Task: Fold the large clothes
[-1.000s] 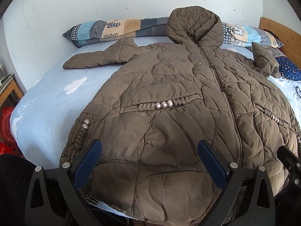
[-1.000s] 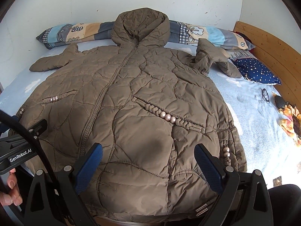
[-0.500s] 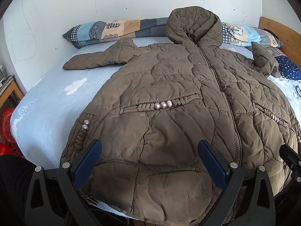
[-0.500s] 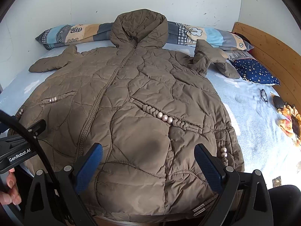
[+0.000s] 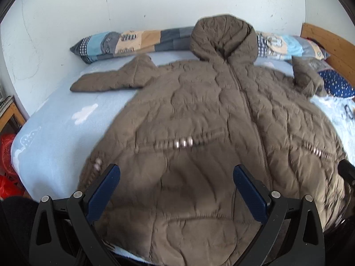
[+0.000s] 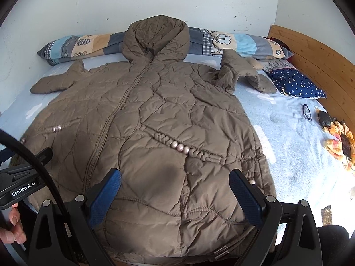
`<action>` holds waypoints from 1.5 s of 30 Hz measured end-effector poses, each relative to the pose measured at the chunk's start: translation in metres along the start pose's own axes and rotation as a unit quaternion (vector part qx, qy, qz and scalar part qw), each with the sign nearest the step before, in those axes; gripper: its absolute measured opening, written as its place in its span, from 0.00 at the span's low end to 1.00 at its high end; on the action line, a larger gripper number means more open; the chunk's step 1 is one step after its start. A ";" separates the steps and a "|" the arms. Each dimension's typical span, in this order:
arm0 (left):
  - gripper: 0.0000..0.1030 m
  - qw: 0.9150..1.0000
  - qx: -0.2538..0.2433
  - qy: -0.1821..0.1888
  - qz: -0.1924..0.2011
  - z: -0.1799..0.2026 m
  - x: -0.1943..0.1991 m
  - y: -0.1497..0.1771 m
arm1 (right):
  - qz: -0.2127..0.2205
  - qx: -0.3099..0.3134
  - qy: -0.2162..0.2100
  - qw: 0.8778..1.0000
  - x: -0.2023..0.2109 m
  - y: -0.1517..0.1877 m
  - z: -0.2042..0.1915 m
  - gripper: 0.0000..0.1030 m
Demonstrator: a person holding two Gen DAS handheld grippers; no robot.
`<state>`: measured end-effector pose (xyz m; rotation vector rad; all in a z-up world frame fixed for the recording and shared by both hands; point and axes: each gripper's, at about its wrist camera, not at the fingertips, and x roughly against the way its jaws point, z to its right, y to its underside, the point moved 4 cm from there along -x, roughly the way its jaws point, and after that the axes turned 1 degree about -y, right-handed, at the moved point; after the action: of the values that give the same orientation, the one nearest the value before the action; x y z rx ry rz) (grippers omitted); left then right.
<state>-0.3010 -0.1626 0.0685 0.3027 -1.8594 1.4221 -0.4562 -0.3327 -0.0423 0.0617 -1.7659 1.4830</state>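
A large brown quilted hooded coat (image 5: 210,115) lies face up and zipped on a light blue bed (image 5: 55,128); it also shows in the right wrist view (image 6: 155,115). Its hood (image 6: 155,37) rests on the pillows. The left sleeve (image 5: 113,77) lies stretched out flat, the right sleeve (image 6: 235,71) is bunched up. My left gripper (image 5: 176,177) is open and empty above the coat's lower hem. My right gripper (image 6: 175,181) is open and empty above the hem on the right half. The left gripper's body (image 6: 24,184) shows in the right wrist view.
A long patchwork pillow (image 6: 233,42) lies along the white wall. A navy starred pillow (image 6: 297,84) sits by the wooden headboard (image 6: 315,62). Glasses (image 6: 306,110), a dark case and an orange cloth (image 6: 339,141) lie on the bed's right. A red crate (image 5: 6,153) stands left.
Both grippers have pulled back and risen a little, so the coat sits lower in both views. The coat has not moved. Both grippers stay open.
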 end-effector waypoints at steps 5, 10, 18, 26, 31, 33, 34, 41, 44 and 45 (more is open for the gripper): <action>0.99 0.998 0.000 -0.002 0.068 -0.007 0.022 -0.064 | 0.035 -0.043 -0.031 0.998 0.020 -0.044 0.038 0.97; 0.99 0.996 0.002 0.009 0.094 -0.012 0.023 -0.126 | 0.069 -0.103 -0.060 0.990 0.036 -0.096 0.095 0.97; 0.99 0.996 -0.009 0.042 0.083 0.019 -0.034 -0.191 | 0.080 -0.265 -0.115 0.954 0.012 -0.161 0.209 0.97; 0.99 0.997 -0.019 0.065 0.037 0.026 -0.086 -0.168 | 0.056 -0.412 -0.159 0.895 -0.080 -0.185 0.316 0.92; 0.99 0.997 -0.031 0.069 0.030 0.013 -0.097 -0.164 | 0.031 -0.449 -0.156 0.879 -0.147 -0.195 0.371 0.81; 0.99 0.997 -0.031 0.068 0.027 0.008 -0.103 -0.163 | 0.017 -0.447 -0.145 0.883 -0.176 -0.202 0.389 0.75; 0.99 0.997 -0.032 0.066 0.024 0.006 -0.106 -0.163 | 0.012 -0.443 -0.137 0.886 -0.190 -0.205 0.395 0.75; 0.99 0.998 -0.023 0.058 0.019 -0.003 -0.121 -0.165 | -0.021 -0.457 -0.110 0.882 -0.280 -0.209 0.439 0.62; 0.99 0.998 -0.027 0.055 0.018 -0.002 -0.125 -0.164 | -0.024 -0.468 -0.097 0.878 -0.304 -0.208 0.456 0.62; 0.99 0.998 -0.030 0.052 0.016 -0.001 -0.128 -0.163 | -0.024 -0.468 -0.093 0.879 -0.312 -0.209 0.461 0.62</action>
<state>-0.1161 -0.2506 0.0984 0.1656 -1.8250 1.3741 -0.3891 -0.9229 -0.0515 -0.2559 -2.4398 0.4657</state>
